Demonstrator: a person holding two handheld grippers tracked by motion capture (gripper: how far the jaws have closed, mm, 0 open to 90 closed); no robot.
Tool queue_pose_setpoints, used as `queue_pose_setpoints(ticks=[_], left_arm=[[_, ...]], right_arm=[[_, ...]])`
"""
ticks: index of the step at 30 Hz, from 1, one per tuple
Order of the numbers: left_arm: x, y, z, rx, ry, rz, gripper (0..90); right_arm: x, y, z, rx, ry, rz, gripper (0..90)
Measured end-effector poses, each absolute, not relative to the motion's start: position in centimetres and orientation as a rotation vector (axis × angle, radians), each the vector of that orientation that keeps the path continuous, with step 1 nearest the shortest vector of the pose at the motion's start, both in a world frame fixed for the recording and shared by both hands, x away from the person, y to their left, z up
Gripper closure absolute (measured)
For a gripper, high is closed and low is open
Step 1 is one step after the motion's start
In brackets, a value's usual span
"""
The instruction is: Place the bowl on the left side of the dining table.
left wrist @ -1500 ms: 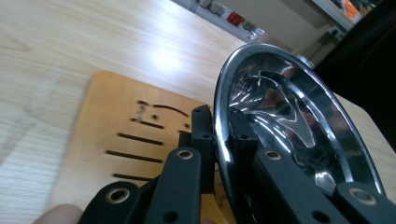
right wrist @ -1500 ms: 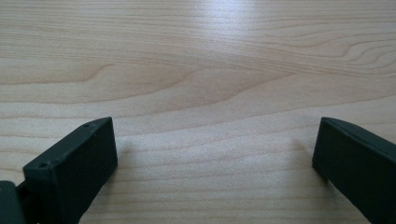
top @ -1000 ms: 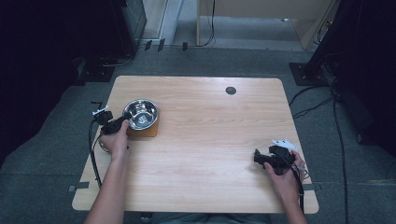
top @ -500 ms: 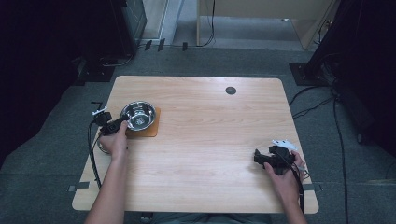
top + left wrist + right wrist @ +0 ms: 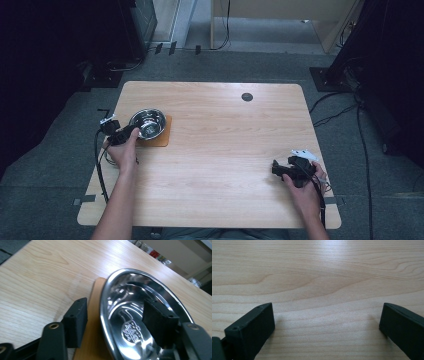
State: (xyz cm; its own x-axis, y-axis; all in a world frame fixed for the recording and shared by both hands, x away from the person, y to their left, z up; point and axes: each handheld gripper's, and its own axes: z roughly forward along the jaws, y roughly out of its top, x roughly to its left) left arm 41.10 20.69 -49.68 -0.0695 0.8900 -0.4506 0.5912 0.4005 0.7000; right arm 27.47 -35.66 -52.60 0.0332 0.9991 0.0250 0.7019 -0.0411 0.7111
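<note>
A shiny steel bowl [image 5: 148, 123] sits on a thin brown mat [image 5: 162, 139] at the table's left side. My left gripper [image 5: 131, 131] is at the bowl's near-left rim. In the left gripper view the bowl [image 5: 135, 322] has its rim between my open jaws: one pad [image 5: 76, 315] hangs outside over the mat [image 5: 93, 315], the other pad [image 5: 157, 322] is inside the bowl. The left gripper [image 5: 116, 312] does not clamp the rim. My right gripper [image 5: 277, 169] rests low near the table's right front, and it [image 5: 327, 315] stands wide open over bare wood.
The wooden table [image 5: 225, 150] has a small round dark grommet [image 5: 247, 97] near its far edge. Cables trail off both grippers over the table's front corners. Dark equipment and cables stand on the grey floor around the table.
The bowl has shifted slightly left on the mat with the left gripper at its rim. The right gripper has stayed put.
</note>
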Motion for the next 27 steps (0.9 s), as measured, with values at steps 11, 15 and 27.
queue_pose_setpoints(ticks=[11,15,27], left_arm=[[39.6,21.1,-48.8,1.334,1.694,0.461,19.7],[38.8,21.8,-48.8,1.327,1.689,0.468,17.8],[36.3,23.2,-49.3,1.355,1.686,0.485,17.3]], right_arm=[[27.5,-35.7,-52.6,1.798,1.720,0.745,0.0],[27.5,-35.7,-52.6,1.797,1.720,0.745,0.0],[27.5,-35.7,-52.6,1.797,1.720,0.745,0.0]])
